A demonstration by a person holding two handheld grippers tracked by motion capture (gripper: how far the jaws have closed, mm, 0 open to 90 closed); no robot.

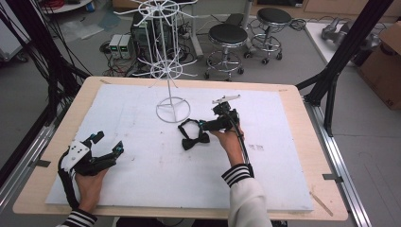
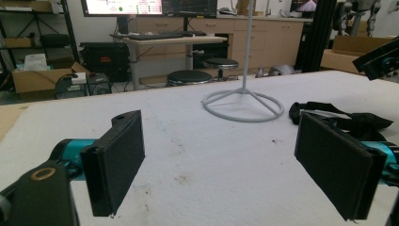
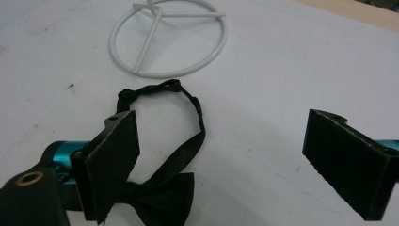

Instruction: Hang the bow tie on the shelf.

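right gripper (image 1: 218, 122): jaws wide apart, nothing between them, held low over the bow tie (image 1: 194, 136).
left gripper (image 1: 105, 145): jaws also spread, empty, resting on the white board (image 1: 142, 179) well left of the bow tie.
bow tie: flat on the board just in front of the white wire stand (image 1: 173, 109), bow nearest the person, strap loop (image 3: 188, 99) running back toward the stand's ring base (image 3: 167, 38).
key relation: in the right gripper view the strap sits between the jaws, nearer the left one; long axis roughly along the jaws.
nearer hand: right, by far.
likely next: close on the strap, a guess only.
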